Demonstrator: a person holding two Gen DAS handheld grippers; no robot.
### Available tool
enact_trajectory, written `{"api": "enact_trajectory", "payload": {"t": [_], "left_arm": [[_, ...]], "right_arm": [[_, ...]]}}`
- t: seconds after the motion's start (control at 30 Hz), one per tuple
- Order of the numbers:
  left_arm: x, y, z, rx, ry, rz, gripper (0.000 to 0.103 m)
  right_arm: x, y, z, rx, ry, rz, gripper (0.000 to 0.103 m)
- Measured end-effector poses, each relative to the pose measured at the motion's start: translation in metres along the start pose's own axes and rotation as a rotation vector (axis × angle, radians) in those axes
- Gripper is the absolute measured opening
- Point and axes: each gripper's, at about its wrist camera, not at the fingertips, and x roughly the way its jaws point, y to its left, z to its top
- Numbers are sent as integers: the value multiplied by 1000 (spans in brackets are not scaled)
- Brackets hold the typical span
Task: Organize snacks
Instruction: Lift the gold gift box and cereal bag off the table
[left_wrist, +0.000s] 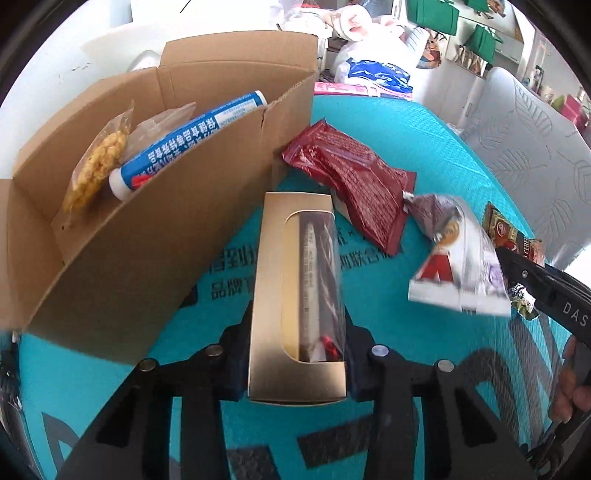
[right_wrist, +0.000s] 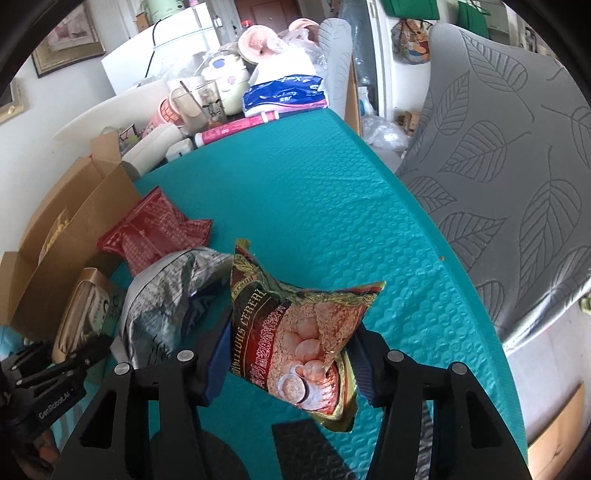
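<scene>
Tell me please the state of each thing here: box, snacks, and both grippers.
cardboard box: open, holding a blue tube and a yellow snack bag.
gold box: clamped in the left gripper.
cereal packet: clamped in the right gripper.
red packet: lying on the table.
silver packet: lying on the table.

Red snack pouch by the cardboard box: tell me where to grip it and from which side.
Grip the red snack pouch across its narrow width, near the flat sealed end toward the camera, coming from above. It lies flat and crumpled on the teal mat, its far end against the cardboard box, so the near end is freer.
</scene>
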Motion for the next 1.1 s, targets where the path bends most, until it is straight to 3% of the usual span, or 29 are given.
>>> {"api": "enact_trajectory", "payload": {"t": [0.57, 0.77, 0.83, 0.9, 1.1], "left_arm": [[-63, 15, -96, 36, 10, -69, 37], [-73, 20, -110, 44, -4, -69, 38], [-73, 19, -112, 51, -26, -49, 38], [-72, 17, -113, 63, -39, -31, 38], [-70, 21, -111, 55, -59, -39, 38]], "right_arm": [[-50, 43, -90, -189, 80, 124, 57], [-61, 59, -116, -259, 109, 190, 59], [-58, 61, -121, -250, 105, 173, 74], [-57, 64, -125, -244, 86, 163, 81], [-57, 81, -133, -304, 72, 80, 82]]}}
